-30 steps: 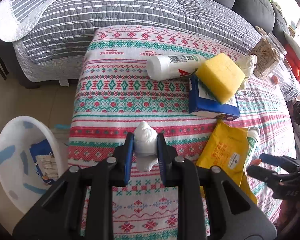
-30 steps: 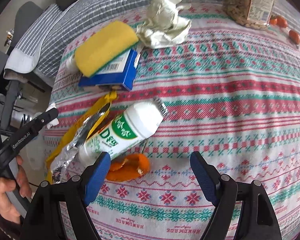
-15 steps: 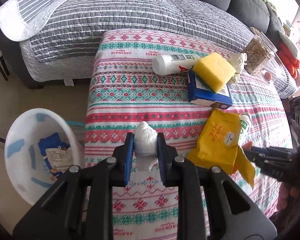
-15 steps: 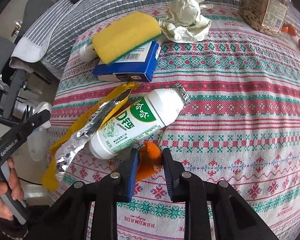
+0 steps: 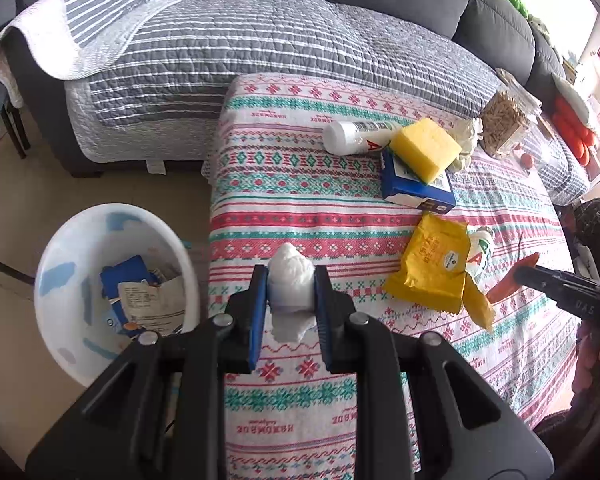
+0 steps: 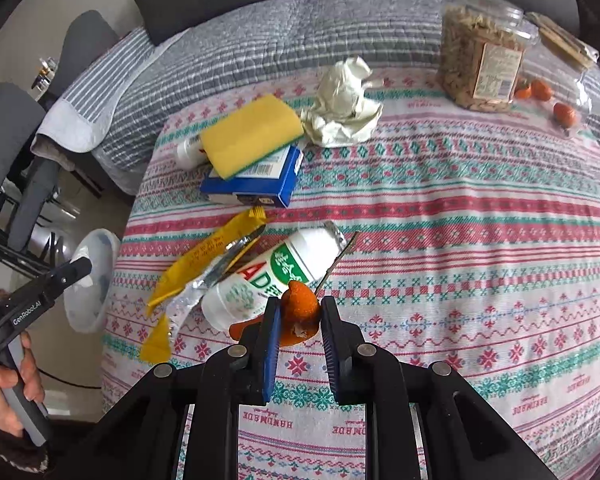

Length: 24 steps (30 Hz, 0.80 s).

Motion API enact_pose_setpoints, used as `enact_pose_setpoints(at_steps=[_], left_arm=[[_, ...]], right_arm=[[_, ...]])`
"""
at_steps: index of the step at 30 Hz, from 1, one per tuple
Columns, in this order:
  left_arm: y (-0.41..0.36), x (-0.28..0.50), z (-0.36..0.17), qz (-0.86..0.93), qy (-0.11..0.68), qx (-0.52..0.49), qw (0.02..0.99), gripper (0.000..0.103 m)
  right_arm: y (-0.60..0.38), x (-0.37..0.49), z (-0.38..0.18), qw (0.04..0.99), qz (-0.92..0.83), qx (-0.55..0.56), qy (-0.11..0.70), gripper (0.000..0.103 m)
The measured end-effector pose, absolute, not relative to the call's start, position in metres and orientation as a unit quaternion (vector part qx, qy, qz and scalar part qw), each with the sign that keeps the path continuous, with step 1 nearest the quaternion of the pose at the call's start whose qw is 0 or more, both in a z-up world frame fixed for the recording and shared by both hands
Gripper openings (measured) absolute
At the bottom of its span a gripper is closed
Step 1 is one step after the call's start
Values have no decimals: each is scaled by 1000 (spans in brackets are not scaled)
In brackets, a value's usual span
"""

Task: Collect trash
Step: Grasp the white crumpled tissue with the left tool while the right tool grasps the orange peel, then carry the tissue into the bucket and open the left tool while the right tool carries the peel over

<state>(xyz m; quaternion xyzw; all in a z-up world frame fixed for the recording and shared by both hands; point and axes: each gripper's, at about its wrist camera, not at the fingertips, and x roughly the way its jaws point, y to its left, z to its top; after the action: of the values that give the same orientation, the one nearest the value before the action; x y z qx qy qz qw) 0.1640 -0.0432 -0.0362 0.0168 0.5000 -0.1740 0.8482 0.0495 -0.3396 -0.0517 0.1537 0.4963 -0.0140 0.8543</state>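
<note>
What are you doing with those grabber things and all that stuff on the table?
A person is tidying up trash with two grabbers. The left hand-held gripper is squeezing a crumpled white tissue, close to the white bin on the floor. The right hand-held gripper has just been closing and now pinches an orange peel. The bottle, yellow wrapper, blue box and sponge lie on the patterned tablecloth.

A sponge point(image 6: 252, 134) lies on a box point(image 6: 256, 184), with crumpled paper point(image 6: 344, 108) to its right.
</note>
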Motion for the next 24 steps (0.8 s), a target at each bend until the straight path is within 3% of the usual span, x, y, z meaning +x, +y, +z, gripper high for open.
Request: enact_pose_setpoints(at_steps=[10,24], left_arm=[[-17,159,-26,-167,487,2,857,24],[45,171,-31,-123,496,-21,859,24]], right_arm=[[-312,37,-14,887,5,134,443,21],[-241,66,-8,889,83,124,432,21]])
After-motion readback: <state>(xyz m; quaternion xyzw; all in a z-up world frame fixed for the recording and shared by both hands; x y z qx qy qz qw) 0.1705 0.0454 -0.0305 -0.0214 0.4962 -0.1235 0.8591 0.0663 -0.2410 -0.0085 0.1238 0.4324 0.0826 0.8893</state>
